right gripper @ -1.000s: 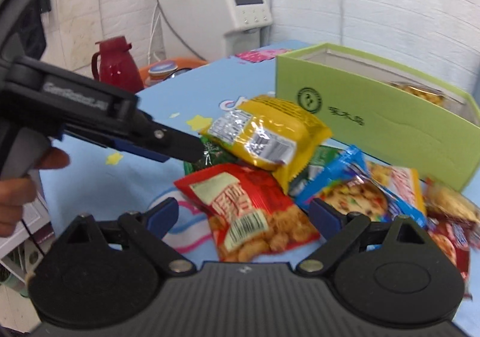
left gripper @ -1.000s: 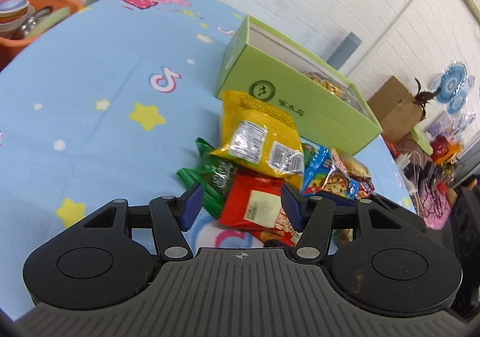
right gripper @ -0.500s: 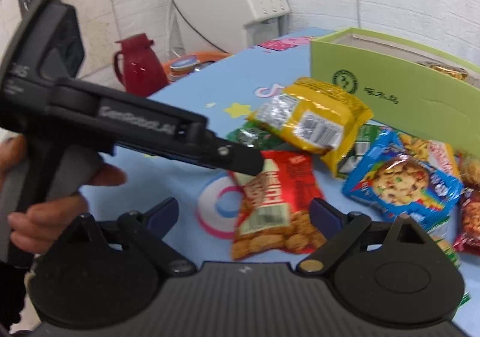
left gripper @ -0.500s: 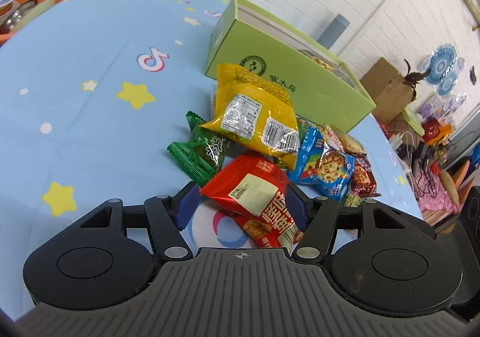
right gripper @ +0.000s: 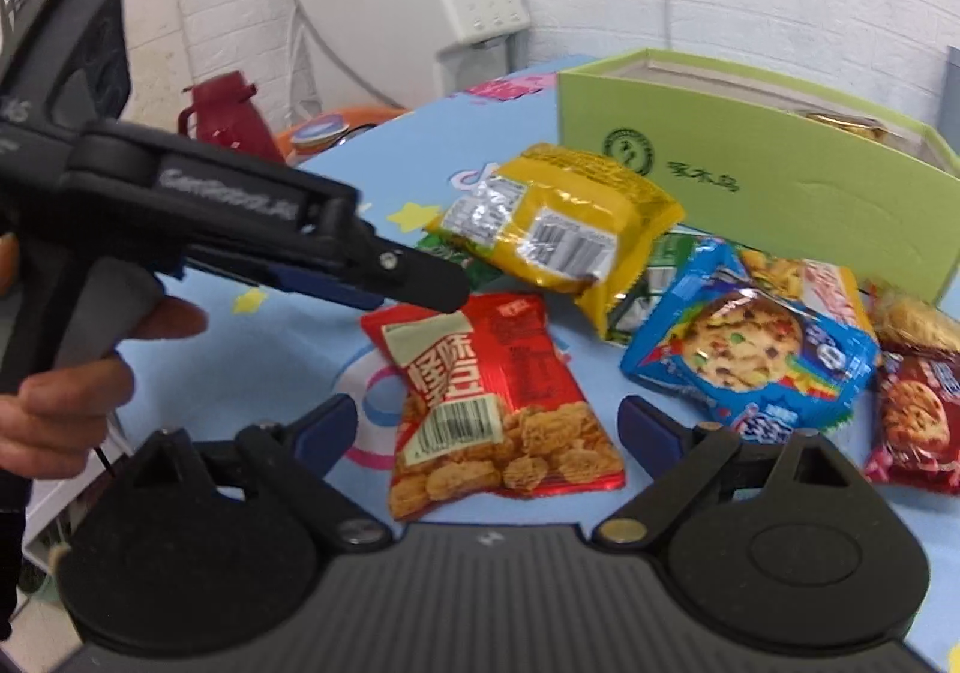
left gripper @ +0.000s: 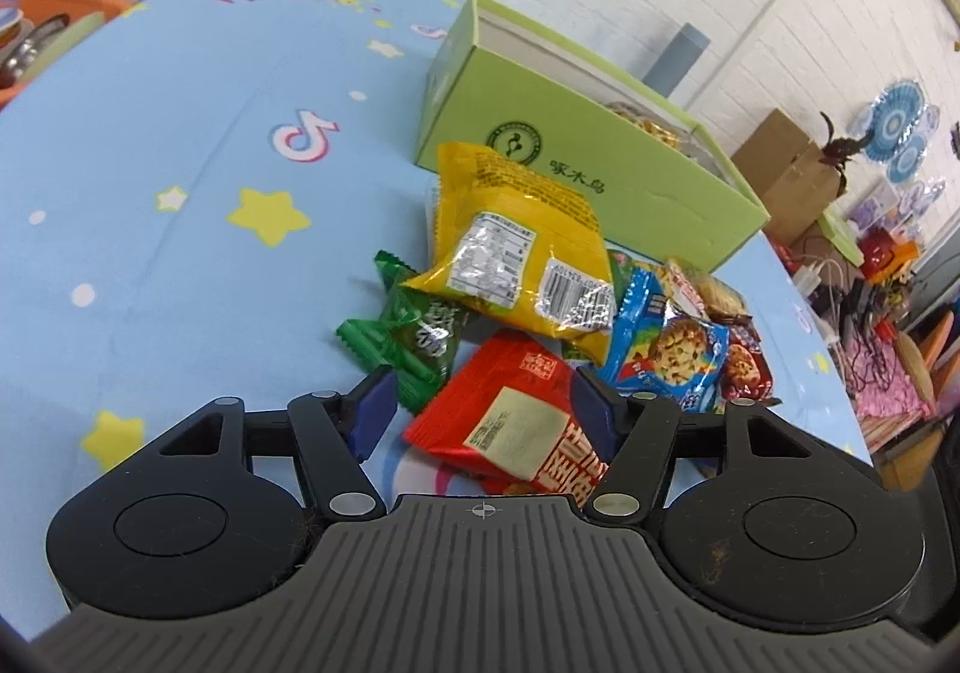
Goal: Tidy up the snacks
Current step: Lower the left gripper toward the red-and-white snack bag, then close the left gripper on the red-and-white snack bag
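Note:
A pile of snack packets lies on the blue tablecloth in front of an open green box [left gripper: 600,157] [right gripper: 750,181]. A red packet [left gripper: 516,421] [right gripper: 498,397] lies nearest. My left gripper [left gripper: 480,409] is open, its jaws on either side of the red packet's upper end. It shows in the right wrist view [right gripper: 420,277], just above that packet. My right gripper [right gripper: 486,427] is open, jaws astride the red packet's lower end. A yellow packet [left gripper: 516,253] [right gripper: 558,223], a green packet [left gripper: 408,337] and a blue cookie packet [left gripper: 666,349] [right gripper: 750,355] lie behind.
The green box holds a gold-wrapped snack [right gripper: 840,124]. A dark red cookie packet [right gripper: 918,421] lies at the pile's right. An orange basin [left gripper: 54,7], a red kettle [right gripper: 225,109] and a white machine [right gripper: 420,1] stand beyond the table's left side. Cardboard boxes [left gripper: 786,163] stand off the right edge.
Both grippers have drawn back from the pile and the red packet has come with them, out from under the yellow packet. The left gripper has stayed over its upper end.

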